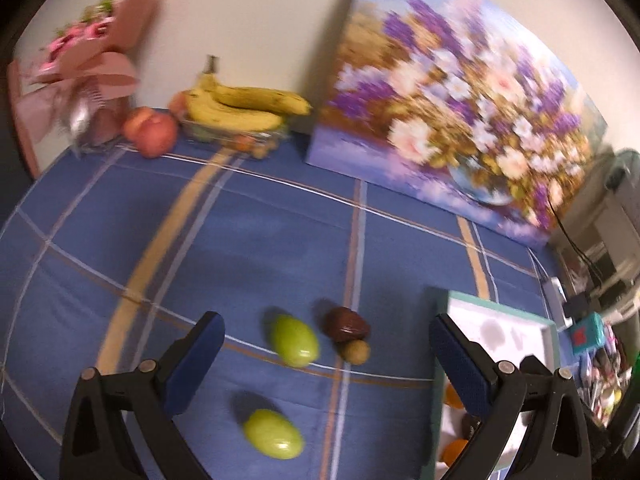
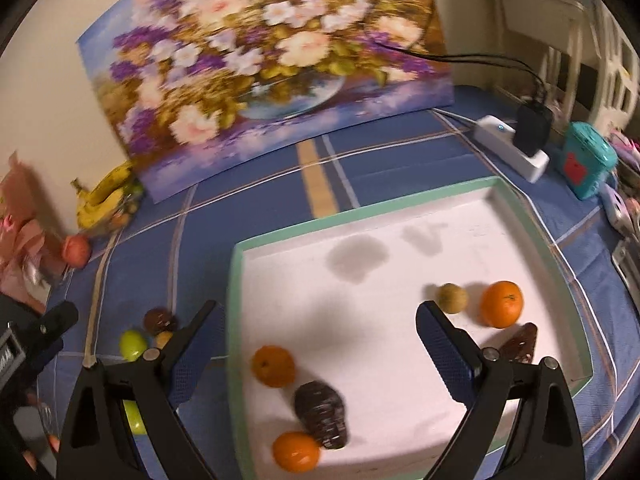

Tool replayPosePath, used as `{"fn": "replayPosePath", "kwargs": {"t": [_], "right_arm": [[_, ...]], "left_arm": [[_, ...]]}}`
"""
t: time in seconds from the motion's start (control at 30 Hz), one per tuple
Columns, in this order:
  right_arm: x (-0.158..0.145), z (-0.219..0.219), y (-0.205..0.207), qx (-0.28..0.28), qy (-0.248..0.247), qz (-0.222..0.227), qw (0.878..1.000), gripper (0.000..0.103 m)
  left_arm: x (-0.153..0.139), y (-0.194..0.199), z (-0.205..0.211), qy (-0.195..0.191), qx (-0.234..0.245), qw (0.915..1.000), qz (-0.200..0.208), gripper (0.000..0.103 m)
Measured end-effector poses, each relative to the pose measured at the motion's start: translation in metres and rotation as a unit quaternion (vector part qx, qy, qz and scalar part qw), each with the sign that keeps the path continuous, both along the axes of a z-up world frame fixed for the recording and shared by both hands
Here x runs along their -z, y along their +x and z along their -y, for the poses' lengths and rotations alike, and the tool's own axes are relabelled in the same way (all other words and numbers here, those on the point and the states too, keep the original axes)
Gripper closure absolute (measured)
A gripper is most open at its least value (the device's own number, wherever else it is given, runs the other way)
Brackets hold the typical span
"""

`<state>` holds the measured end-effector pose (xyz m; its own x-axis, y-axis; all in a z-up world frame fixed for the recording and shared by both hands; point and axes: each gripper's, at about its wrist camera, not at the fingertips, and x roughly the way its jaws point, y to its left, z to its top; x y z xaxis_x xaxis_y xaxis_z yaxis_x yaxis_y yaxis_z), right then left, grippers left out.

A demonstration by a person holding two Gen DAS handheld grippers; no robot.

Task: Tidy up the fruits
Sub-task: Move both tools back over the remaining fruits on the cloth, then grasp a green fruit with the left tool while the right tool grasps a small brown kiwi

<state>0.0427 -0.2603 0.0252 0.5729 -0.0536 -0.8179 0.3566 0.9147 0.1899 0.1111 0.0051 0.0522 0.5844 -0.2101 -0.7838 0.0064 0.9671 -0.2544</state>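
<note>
Both grippers are held wide and empty: left gripper (image 1: 326, 354) over loose green fruit (image 1: 295, 341) on cloth, right gripper (image 2: 320, 340) above tray (image 2: 234, 292), where oranges (image 2: 501, 304) are already gathered

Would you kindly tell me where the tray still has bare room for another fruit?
The tray is bare in the middle and along the far wall. Crowded: near-left corner with two oranges and a dark fruit; also the right side.

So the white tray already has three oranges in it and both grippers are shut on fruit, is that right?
Partly. The right wrist view does show three oranges in the white tray, but neither gripper holds fruit: the right gripper and the left gripper both have their fingers spread open and empty.
</note>
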Motion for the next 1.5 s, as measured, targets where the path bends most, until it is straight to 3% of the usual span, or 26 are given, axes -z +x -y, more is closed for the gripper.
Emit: {"fn": "replayPosePath", "kwargs": {"t": [0.23,0.47,0.53,0.6,0.73,0.87,1.1,1.3,1.43,1.5], "right_arm": [[-0.006,-0.028,0.004,-0.032,0.047,0.012,0.998,0.007],[-0.002,-0.053,0.004,-0.055,0.057,0.005,0.997,0.007],[0.002,-0.056,0.005,-0.060,0.064,0.002,0.996,0.007],[0.007,-0.057,0.008,-0.061,0.077,0.002,0.995,0.007],[0.016,-0.059,0.014,-0.060,0.094,0.000,0.994,0.007],[0.026,-0.060,0.020,-0.064,0.110,-0.007,0.992,0.007],[0.034,-0.056,0.026,-0.058,0.127,-0.010,0.990,0.008],[0.036,-0.058,0.030,-0.061,0.128,-0.012,0.990,0.008],[0.039,-0.065,0.035,-0.073,0.118,-0.015,0.990,0.008],[0.040,-0.070,0.039,-0.084,0.109,-0.015,0.990,0.023]], "left_arm": [[0.002,-0.011,-0.033,-0.003,-0.033,0.9994,-0.006,0.000],[0.035,-0.016,-0.032,0.008,-0.023,0.9973,-0.070,0.002],[0.049,-0.017,-0.028,0.010,-0.015,0.9953,-0.095,0.006],[0.064,-0.018,-0.023,0.014,-0.005,0.9923,-0.123,0.020],[0.089,-0.020,-0.013,0.011,0.013,0.9858,-0.167,0.022],[0.101,-0.023,-0.005,0.010,0.026,0.9809,-0.193,0.038],[0.104,-0.028,-0.002,0.005,0.028,0.9802,-0.196,0.054],[0.103,-0.028,0.001,-0.011,0.029,0.9807,-0.193,0.054],[0.092,-0.020,-0.011,-0.033,-0.001,0.9852,-0.168,0.054],[0.087,-0.016,-0.020,-0.041,-0.024,0.9869,-0.154,0.054]]}}
